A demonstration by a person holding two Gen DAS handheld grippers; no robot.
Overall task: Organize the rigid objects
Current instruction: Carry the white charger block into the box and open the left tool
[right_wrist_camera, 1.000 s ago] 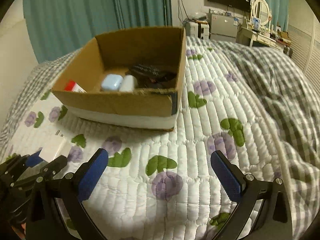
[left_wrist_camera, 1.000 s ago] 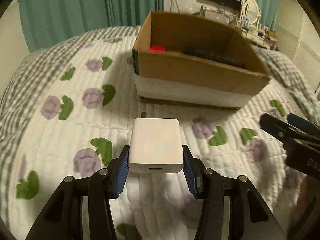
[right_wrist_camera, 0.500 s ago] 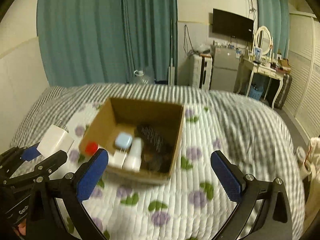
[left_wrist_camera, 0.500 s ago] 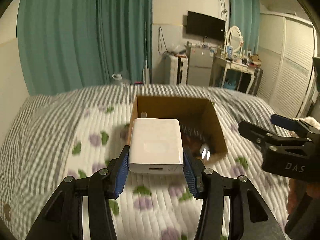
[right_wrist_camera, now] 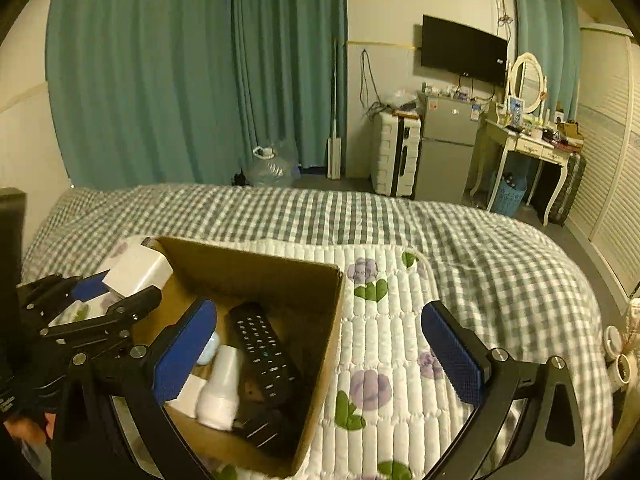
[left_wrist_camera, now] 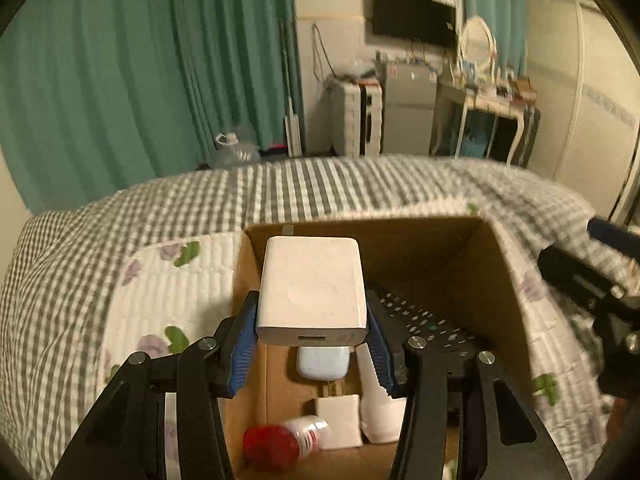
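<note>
Left wrist view: left gripper (left_wrist_camera: 312, 336) clamped on the white charger (left_wrist_camera: 312, 286), carried above the open cardboard box (left_wrist_camera: 496, 264). Step in hand looks like the drop-off; next move calls for lowering into a free spot, then letting go. Below the fingers: remote (left_wrist_camera: 424, 320), red-capped bottle (left_wrist_camera: 280, 442).

Right wrist view: right gripper (right_wrist_camera: 320, 360) spread wide, holding nothing, over the box's right wall. Charger (right_wrist_camera: 138, 270) is a smooth white block, prongs forward.

Dim, warm yellowish indoor light, source unseen; both fisheye views bend hard toward black vignetted corners, the left wrist view smeared by motion blur across the checked bedspread (left_wrist_camera: 328, 196), the right wrist view sharper, with deep shadow inside the cardboard box (right_wrist_camera: 256, 268).
</note>
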